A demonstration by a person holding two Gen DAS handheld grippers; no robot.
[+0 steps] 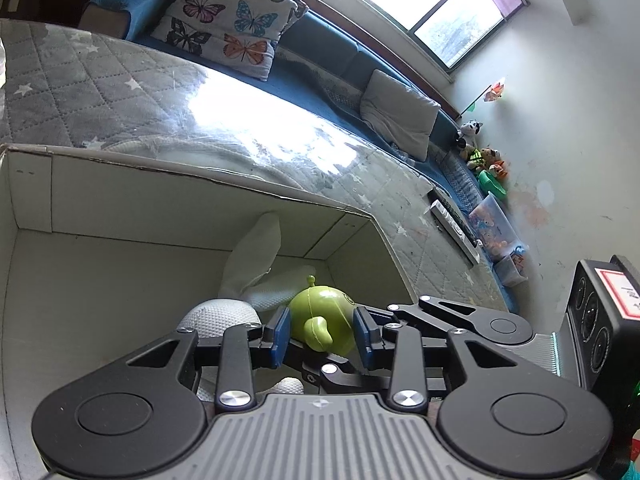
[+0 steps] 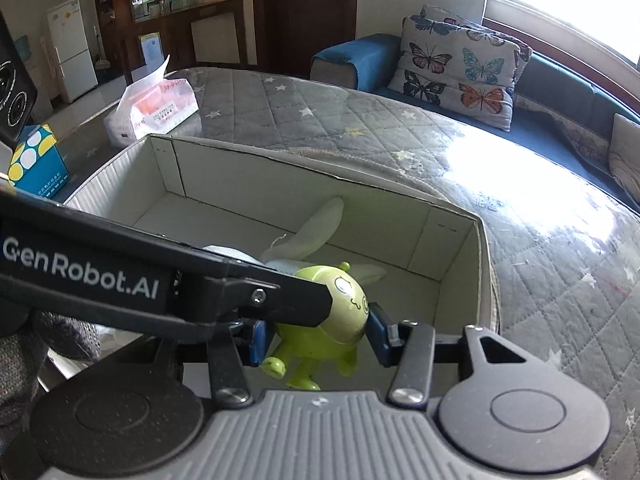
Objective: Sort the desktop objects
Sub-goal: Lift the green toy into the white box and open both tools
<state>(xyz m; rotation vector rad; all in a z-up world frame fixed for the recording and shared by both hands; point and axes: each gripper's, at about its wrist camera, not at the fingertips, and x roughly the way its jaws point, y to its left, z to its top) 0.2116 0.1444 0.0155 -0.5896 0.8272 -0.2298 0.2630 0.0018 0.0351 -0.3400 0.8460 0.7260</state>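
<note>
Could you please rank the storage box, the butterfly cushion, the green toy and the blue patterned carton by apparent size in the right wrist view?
1. storage box
2. butterfly cushion
3. green toy, though nearness inflates it
4. blue patterned carton

I see a glossy green plastic toy (image 2: 338, 316) at lower centre, a matt white cardboard box (image 2: 280, 184), a quilted grey cloth bench cover (image 2: 320, 112) (under shiny clear film), and mesh-textured white fabric (image 1: 218, 316).

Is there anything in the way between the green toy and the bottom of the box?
Nothing blocks it. The green toy is already over the open box; only white cloth lies on the bottom behind it.
</note>
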